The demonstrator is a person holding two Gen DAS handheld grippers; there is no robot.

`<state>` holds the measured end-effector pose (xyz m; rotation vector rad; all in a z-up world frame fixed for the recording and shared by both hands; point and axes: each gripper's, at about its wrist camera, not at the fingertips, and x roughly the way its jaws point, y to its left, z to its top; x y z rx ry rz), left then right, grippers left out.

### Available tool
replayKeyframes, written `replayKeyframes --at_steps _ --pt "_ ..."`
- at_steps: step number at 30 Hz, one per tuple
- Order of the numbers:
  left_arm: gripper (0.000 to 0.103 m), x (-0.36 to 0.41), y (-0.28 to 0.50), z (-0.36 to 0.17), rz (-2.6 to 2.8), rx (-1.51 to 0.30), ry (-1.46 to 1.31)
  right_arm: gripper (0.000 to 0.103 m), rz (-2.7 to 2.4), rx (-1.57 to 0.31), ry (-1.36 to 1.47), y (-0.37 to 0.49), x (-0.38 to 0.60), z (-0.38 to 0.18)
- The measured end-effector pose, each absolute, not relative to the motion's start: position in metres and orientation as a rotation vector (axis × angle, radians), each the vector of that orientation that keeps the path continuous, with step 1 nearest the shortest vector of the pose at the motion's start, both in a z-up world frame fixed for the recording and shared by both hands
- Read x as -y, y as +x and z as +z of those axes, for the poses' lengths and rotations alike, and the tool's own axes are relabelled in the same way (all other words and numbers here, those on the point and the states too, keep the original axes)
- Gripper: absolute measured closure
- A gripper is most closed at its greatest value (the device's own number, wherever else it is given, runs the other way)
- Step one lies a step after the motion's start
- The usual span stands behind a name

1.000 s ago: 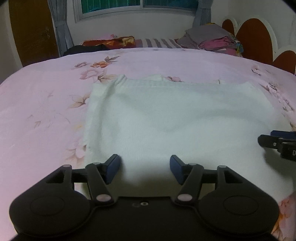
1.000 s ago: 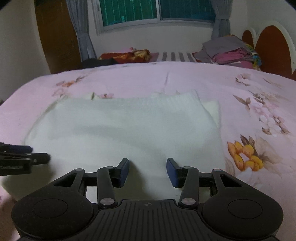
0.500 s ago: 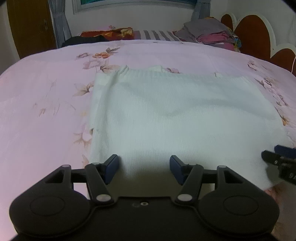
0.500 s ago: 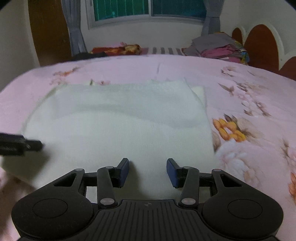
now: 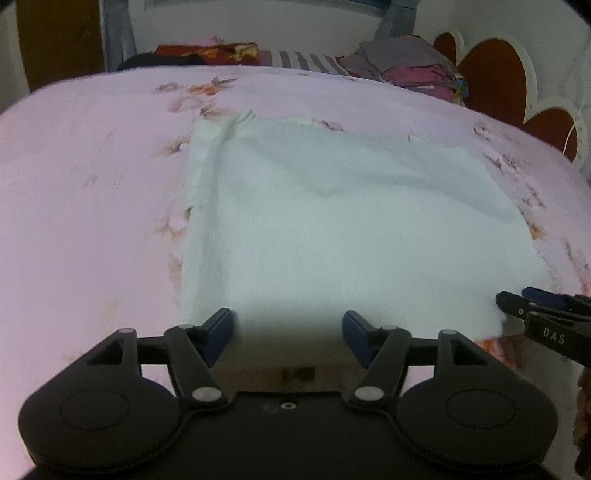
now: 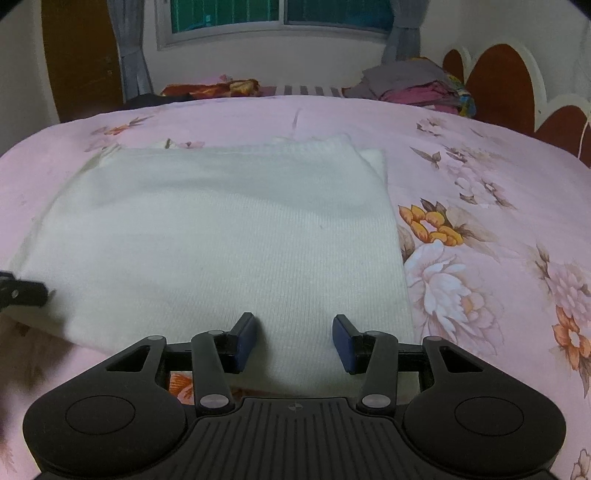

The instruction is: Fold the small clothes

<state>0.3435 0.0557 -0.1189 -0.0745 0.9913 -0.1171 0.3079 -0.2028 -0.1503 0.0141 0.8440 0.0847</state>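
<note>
Both the left gripper (image 5: 287, 334) and right gripper (image 6: 294, 341) are hovering with jaws open over the near edge of the white knitted garment (image 6: 221, 236); a shallow pinch risks catching one layer only.

One white knitted garment (image 6: 221, 236) lies on one pink floral bedsheet (image 6: 480, 155), and two grippers are in view, the left gripper (image 5: 287, 334) and the right gripper (image 6: 294, 341), each with two blue-padded fingers. At twelve o'clock sits one window (image 6: 280, 16) flanked by two curtains (image 6: 129, 55); at one o'clock, one pile of folded clothes (image 6: 413, 83)
</note>
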Motion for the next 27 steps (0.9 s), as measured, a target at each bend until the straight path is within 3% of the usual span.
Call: replayKeyframes --at_steps 11,27 --pt "0.038 -0.084 0.320 -0.123 -0.119 -1.072 -0.324 0.058 0.159 -0.769 0.105 0.284 0.191 -0.117" --pt "0.030 -0.098 0.344 -0.156 -0.041 -0.901 -0.808 0.058 0.333 -0.767 0.071 0.337 0.154 -0.122"
